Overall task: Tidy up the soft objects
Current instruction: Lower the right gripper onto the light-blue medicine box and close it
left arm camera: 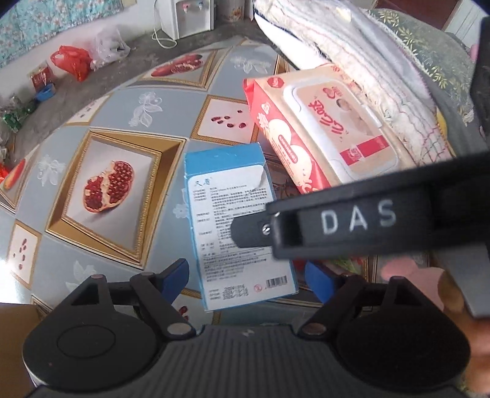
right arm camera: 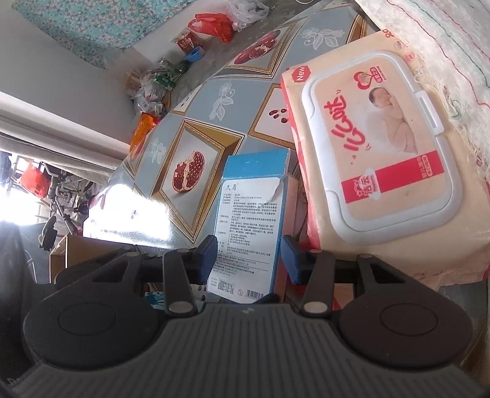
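A blue and white carton (left arm camera: 232,220) lies on the pomegranate-print tablecloth (left arm camera: 101,128). In the right wrist view the carton (right arm camera: 254,214) sits between the blue pads (right arm camera: 208,257) of my right gripper (right arm camera: 249,260), which press on its long sides. That gripper's black finger (left arm camera: 343,220) crosses over the carton in the left wrist view. My left gripper (left arm camera: 248,278) hovers above the carton's near end, jaws wide and holding nothing. A pink pack of baby wipes (left arm camera: 321,128) (right arm camera: 376,171) lies just beyond, leaning on folded towels (left arm camera: 352,55) (right arm camera: 444,61).
The table edge (right arm camera: 137,171) drops to a concrete floor with a red plastic bag (left arm camera: 72,61), a clear bag (left arm camera: 107,46) and a white water dispenser (left arm camera: 186,18). A cardboard box (right arm camera: 79,248) stands below the near edge. A hand (left arm camera: 459,306) holds the right gripper.
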### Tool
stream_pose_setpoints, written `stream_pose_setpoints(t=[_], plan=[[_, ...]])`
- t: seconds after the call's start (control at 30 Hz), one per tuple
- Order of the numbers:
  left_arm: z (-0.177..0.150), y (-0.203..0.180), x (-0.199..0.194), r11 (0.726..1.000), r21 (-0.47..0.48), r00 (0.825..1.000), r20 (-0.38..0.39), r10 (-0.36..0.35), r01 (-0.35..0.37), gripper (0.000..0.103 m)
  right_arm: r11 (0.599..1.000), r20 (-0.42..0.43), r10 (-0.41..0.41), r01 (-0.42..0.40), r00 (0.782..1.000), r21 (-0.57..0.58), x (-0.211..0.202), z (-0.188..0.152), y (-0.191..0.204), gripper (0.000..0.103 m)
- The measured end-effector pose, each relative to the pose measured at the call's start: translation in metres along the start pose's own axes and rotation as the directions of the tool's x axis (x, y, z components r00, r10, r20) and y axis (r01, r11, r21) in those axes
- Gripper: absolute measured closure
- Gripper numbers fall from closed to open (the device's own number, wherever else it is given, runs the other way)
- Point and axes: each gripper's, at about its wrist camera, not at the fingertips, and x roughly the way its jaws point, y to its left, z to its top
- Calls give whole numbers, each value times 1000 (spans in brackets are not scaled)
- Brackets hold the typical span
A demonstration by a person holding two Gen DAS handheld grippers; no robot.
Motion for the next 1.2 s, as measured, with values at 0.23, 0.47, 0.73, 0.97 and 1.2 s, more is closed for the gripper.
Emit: stream_pose_setpoints(t=[0.23,0.47,0.73,0.97,1.2], plan=[[2,-9,11,998,15,998,-9,61,-61,26,1000,-4,4,-4,1000,-6,2,1,1,57],[-1,-7,-1,998,0,997,54,56,-56,27,999,19,41,-42,999,4,-3,2,-2,55],[-3,-10,-50,999,-7,986,162,48,-47,28,997,46,74,-74,996,12,-30,-4,9,55],[-22,-12,-98,999,-17,971,235,50,-47,29,994,80,110,-109,991,-19,-71,-27,39,55],[-66,1,-154,998,-60,963,270,17,-1,75,974,96,208,-198,973,-105,-110,-61,98,55]])
